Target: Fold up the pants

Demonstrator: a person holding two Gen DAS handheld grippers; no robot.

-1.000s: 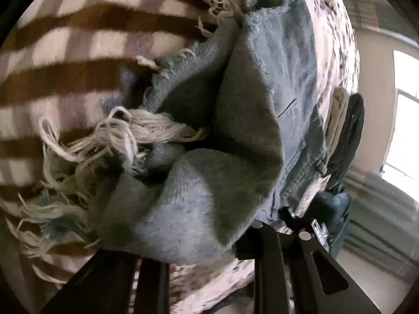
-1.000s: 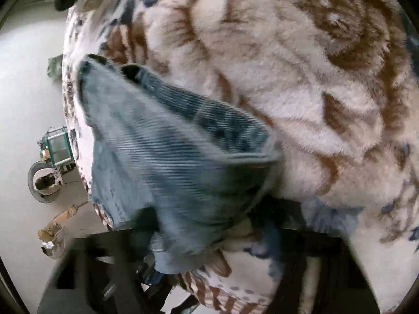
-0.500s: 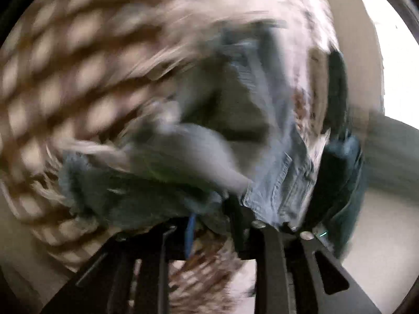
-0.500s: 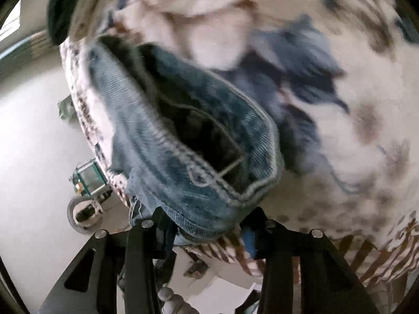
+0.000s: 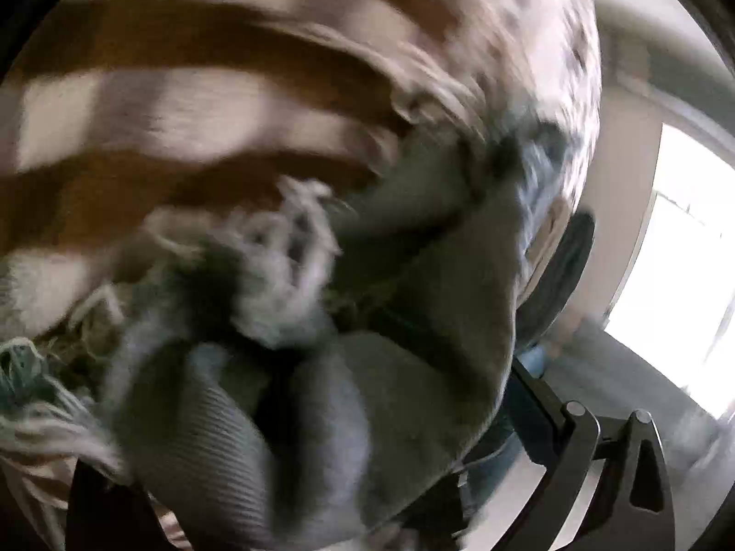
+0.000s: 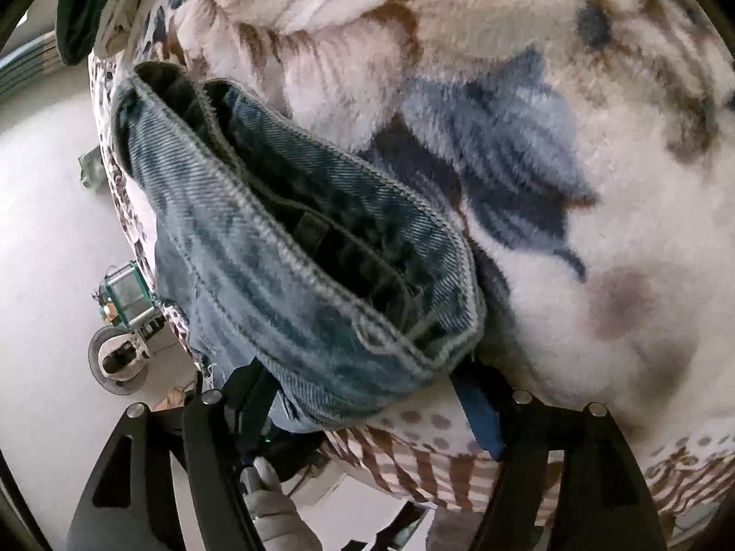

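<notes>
L claw [image 5: 321,482] jaws just opened wide; jeans [image 5: 413,321] hem w/ frayed threads lies betw. them, unpinched, on blanket [image 5: 206,105]; R claw [image 6: 367,422] jaws also just opened, waistband right ahead, slack; jeans' long axis runs claw to claw.

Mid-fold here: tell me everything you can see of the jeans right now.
The jeans are faded blue denim with pale stitched seams, lying bunched on a fleece blanket. In the right wrist view the waistband gapes open, showing the dark inside. In the left wrist view, which is blurred, a frayed hem with white threads sits folded over grey-blue cloth. Both tools' jaws have just been opening: the right tool and the left tool straddle the denim without a visible pinch.
</notes>
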